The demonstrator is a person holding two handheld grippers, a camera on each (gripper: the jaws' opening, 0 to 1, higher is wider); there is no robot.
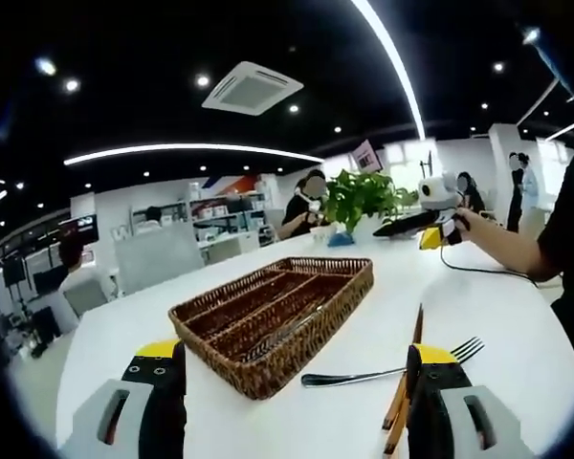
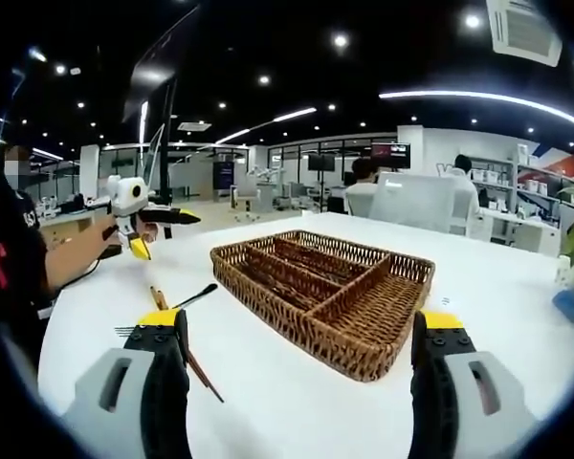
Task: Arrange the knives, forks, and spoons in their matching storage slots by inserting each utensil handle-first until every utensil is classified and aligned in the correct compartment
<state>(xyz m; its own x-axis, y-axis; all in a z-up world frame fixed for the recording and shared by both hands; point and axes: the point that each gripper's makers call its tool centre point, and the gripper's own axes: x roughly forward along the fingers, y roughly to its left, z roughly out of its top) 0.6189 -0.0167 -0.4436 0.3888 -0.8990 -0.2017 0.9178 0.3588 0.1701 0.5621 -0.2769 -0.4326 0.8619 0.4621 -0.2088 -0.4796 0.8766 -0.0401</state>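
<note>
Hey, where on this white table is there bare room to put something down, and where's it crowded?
Free: the white table between the right gripper and the wicker tray, and the stretch beyond the tray toward the plant. Crowded: beside the tray, where the fork and chopsticks lie, close to the left gripper.

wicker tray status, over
Both hand-held grippers open, empty, held above the white table. Wicker tray centred; some cutlery lies in it. Fork and chopsticks on the table beside the tray. Nothing in the way.
</note>
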